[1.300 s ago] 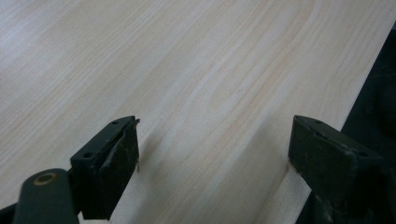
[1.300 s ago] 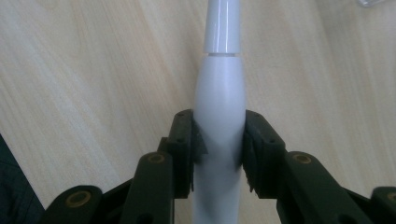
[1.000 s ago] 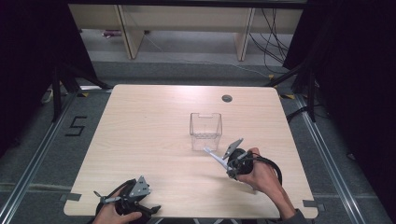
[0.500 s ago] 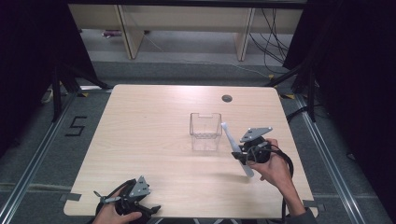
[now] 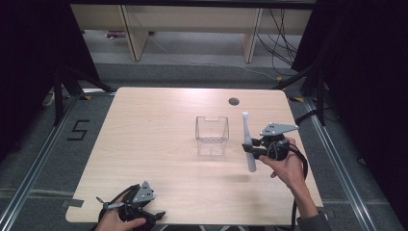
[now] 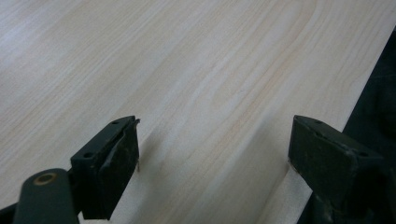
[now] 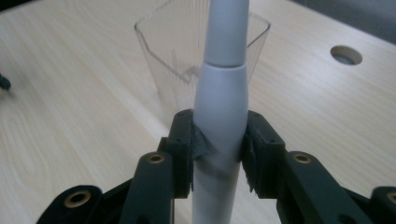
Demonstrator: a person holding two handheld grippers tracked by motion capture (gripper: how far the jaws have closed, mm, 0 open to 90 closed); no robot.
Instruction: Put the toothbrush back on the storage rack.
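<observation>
My right gripper [image 5: 251,150] is shut on a pale grey electric toothbrush [image 5: 247,142], which stands nearly upright above the table, just right of a clear plastic cup [image 5: 211,135]. In the right gripper view the toothbrush [image 7: 220,100] is pinched at its thick handle between the two black pads, with the ribbed cup [image 7: 173,65] right behind it. My left gripper [image 5: 107,204] rests at the table's near left edge. Its jaws stand wide apart in the left gripper view, with only bare wood between its fingers [image 6: 114,163].
The light wooden table [image 5: 154,125] has a round cable hole [image 5: 234,101] at the back right. Shelving and cables stand beyond the far edge. A floor mark reads 5 at the left. Dark curtains flank both sides.
My right gripper has lifted the toothbrush off the table and swung it from slanting to nearly upright, moving right and away beside the cup. The left gripper has stayed put.
</observation>
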